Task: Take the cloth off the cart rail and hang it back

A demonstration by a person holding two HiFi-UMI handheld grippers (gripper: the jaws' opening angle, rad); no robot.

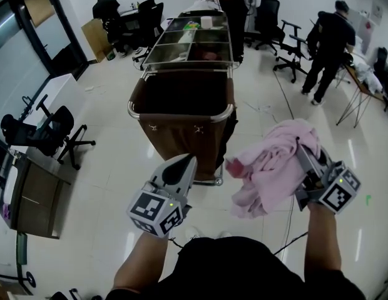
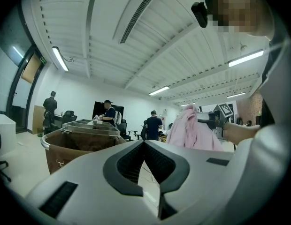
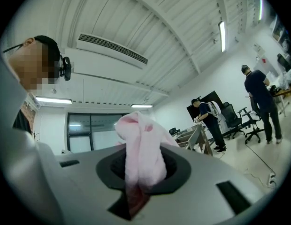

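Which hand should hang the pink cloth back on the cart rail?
Probably the right: the right gripper is clamped on the pink cloth, held away from the cart rail. The left gripper is shut and empty.

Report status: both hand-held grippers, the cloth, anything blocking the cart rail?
Status: left hand-held gripper shut, empty; right hand-held gripper shut on pink cloth; cloth bunched, off the cart rail; nothing in the way.
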